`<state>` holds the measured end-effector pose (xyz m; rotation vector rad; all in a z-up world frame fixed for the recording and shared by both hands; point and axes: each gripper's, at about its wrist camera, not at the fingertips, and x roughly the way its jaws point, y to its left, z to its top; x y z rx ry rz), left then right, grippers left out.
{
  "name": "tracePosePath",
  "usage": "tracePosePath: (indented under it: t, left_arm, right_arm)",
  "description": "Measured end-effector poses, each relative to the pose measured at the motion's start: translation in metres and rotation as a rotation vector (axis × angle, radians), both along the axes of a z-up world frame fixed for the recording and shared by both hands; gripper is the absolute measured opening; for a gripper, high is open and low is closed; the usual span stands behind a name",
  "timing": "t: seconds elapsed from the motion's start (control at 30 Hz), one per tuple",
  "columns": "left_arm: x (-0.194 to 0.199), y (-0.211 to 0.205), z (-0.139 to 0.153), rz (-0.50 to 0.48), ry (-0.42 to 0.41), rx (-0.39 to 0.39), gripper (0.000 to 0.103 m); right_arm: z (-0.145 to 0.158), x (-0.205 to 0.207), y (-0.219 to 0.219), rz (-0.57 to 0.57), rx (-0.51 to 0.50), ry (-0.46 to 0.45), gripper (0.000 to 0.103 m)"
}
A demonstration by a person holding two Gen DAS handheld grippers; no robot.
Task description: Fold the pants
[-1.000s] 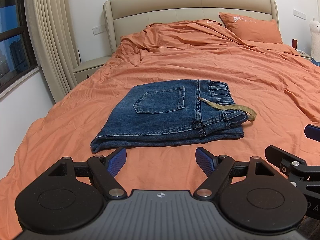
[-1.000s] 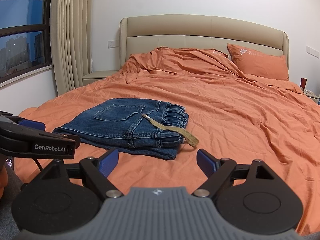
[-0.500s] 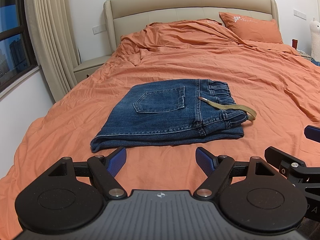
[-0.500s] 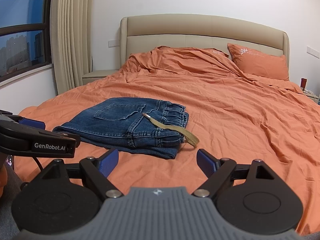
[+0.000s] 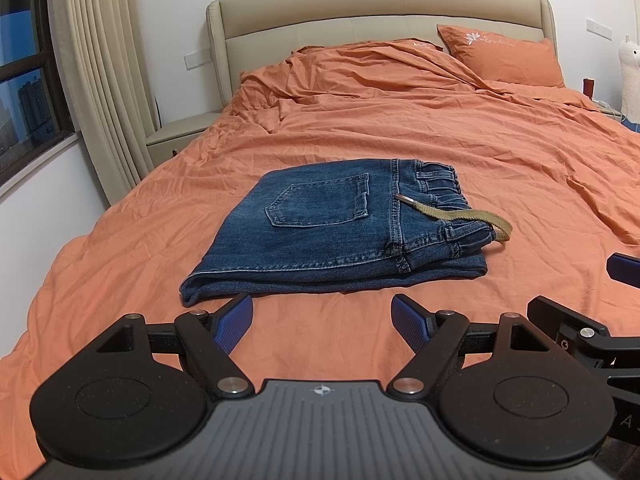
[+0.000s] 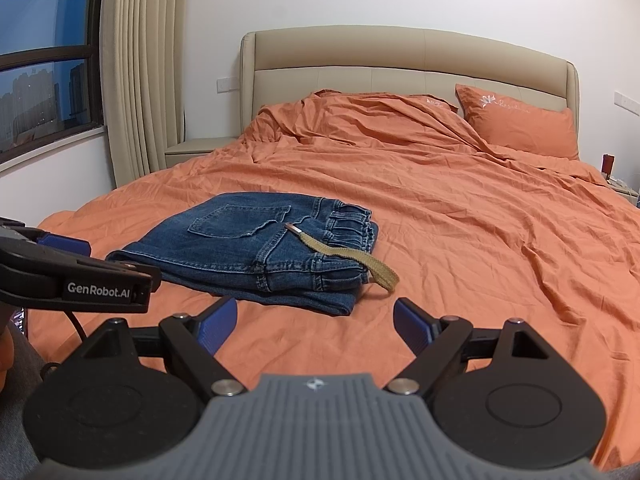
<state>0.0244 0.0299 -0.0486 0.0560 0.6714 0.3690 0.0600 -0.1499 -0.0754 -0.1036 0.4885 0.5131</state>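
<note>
The folded dark-blue denim pants (image 5: 340,228) lie flat in a compact rectangle on the wrinkled orange bedsheet (image 5: 480,152), back pocket up, waistband toward 3 o'clock in the left wrist view. A flat khaki woven drawstring with a metal tip (image 5: 460,216) trails off the waistband onto the sheet. The left gripper (image 5: 322,316) hovers just off the pants' near edge at 6 o'clock, jaws spread wide and empty. The right gripper (image 6: 316,320) hovers likewise, released and holding nothing. An orange pillow (image 5: 500,56) leans against the beige padded headboard (image 5: 360,12) at 12 o'clock.
</note>
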Motion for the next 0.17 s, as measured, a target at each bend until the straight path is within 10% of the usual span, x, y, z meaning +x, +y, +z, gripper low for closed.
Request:
tracePosePath:
  t: [0.17]
  left_arm:
    - [-0.0015,0.0026,0.0015,-0.001,-0.007,-0.016,0.092]
  right_arm:
    - [-0.0007,-0.0002,-0.0001,0.0,-0.002,0.001,0.082]
